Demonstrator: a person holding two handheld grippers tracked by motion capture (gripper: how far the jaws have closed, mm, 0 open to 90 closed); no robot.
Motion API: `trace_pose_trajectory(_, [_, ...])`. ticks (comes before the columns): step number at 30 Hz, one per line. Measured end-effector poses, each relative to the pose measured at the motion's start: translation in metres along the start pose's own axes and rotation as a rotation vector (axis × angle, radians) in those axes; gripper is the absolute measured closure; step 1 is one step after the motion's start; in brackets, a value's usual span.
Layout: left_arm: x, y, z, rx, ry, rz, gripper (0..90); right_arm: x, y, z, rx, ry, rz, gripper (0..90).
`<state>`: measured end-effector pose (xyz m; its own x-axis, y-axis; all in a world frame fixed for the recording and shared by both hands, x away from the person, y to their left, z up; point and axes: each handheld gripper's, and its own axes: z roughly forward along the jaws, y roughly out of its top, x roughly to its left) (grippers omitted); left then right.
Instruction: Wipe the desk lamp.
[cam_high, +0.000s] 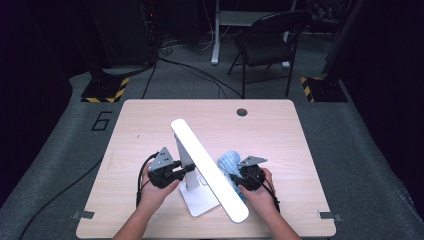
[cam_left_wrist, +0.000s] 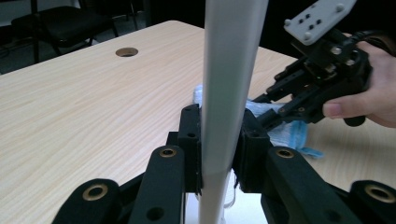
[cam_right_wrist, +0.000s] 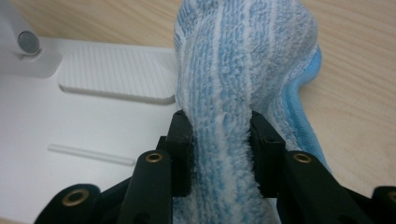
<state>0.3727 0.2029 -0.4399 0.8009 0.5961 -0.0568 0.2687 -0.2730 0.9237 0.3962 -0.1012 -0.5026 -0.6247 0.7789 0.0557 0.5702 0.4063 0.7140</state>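
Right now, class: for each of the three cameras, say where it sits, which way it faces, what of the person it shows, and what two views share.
High view: above the table, looking forward and down; both forearms, left claw, right claw.
Left gripper view: on the left claw, facing across the table; its jaws clamp the lamp stem; the other hand shows.
Right gripper view: on the right claw, facing down; its jaws pinch the cloth.
Shared: the gripper views both show cloth and lamp.
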Motion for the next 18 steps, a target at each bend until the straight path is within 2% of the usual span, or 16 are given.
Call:
trace_pose_trajectory(9, [0.000,-0.001,0.001,-0.012,0.015,-0.007,75.1,0.006,-0.020,-0.020,-0.003,0.013,0.003,66.0])
trace_pose_trajectory(15, [0.000,-0.001,0.001,-0.012,0.010,-0.004,75.2,0.008,-0.029,-0.031,0.003,0.028,0.006,65.9])
trace_pose_trajectory(18, [0.001,0.000,0.000,-0.007,-0.011,-0.002,75.4,0.007,-0.030,-0.031,0.002,0.031,0.016,65.8])
